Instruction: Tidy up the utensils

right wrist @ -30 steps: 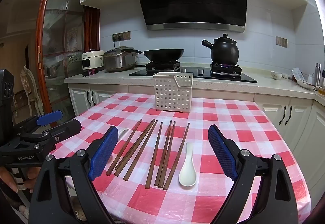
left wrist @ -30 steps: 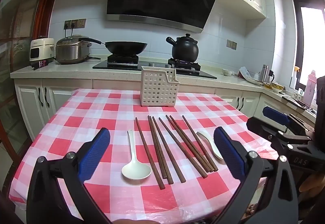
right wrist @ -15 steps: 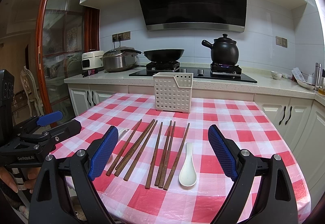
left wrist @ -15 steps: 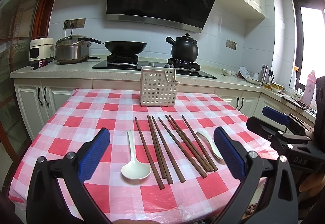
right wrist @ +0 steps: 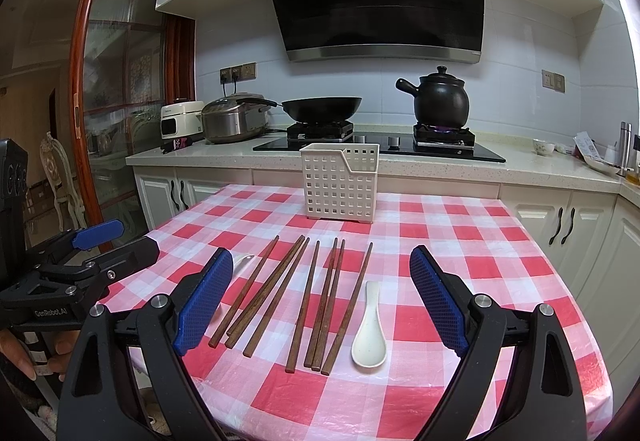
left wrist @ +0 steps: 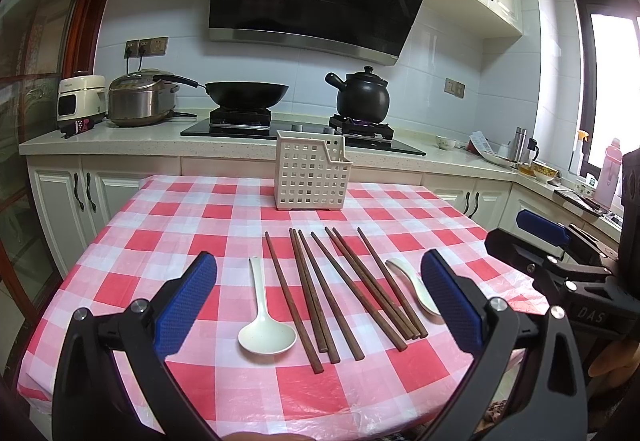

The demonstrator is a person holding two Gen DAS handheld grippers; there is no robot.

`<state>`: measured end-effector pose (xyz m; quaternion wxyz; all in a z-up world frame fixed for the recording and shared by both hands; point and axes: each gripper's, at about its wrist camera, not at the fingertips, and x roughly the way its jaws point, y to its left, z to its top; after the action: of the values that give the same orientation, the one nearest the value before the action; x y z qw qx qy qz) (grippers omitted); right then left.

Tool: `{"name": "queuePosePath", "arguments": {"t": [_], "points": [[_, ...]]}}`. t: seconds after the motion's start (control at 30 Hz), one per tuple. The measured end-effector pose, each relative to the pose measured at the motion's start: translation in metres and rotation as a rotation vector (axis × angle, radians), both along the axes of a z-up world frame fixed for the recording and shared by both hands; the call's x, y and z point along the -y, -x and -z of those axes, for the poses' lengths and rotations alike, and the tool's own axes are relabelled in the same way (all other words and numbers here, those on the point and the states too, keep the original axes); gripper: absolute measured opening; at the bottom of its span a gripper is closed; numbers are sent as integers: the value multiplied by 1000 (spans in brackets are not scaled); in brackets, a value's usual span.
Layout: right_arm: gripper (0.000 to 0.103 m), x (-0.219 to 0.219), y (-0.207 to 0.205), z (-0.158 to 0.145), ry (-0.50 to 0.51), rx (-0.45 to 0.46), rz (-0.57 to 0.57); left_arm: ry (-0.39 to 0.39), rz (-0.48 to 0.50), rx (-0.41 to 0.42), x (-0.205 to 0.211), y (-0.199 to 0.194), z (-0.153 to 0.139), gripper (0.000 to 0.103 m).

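While both grippers' fingers [left wrist: 186,305] gape empty, chopsticks [left wrist: 340,289] lie before basket [left wrist: 312,177].

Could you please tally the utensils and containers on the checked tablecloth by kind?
Brown wooden chopsticks: 8
White spoons: 2
White perforated basket: 1
Total: 11

"GenRobot.AI" on left tongs [right wrist: 76,265] (white lettering), "DAS" on right tongs [left wrist: 560,253]
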<state>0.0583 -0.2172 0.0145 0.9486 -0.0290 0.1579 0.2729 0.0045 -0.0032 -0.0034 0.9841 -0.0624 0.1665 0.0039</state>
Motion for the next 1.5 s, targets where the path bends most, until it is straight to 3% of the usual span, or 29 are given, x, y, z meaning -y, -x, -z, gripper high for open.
{"name": "queuePosePath", "arguments": {"t": [1.5], "points": [[85,-3,-1,-4,0,-5,3,29,25,-28,0,1,1,99]]}}
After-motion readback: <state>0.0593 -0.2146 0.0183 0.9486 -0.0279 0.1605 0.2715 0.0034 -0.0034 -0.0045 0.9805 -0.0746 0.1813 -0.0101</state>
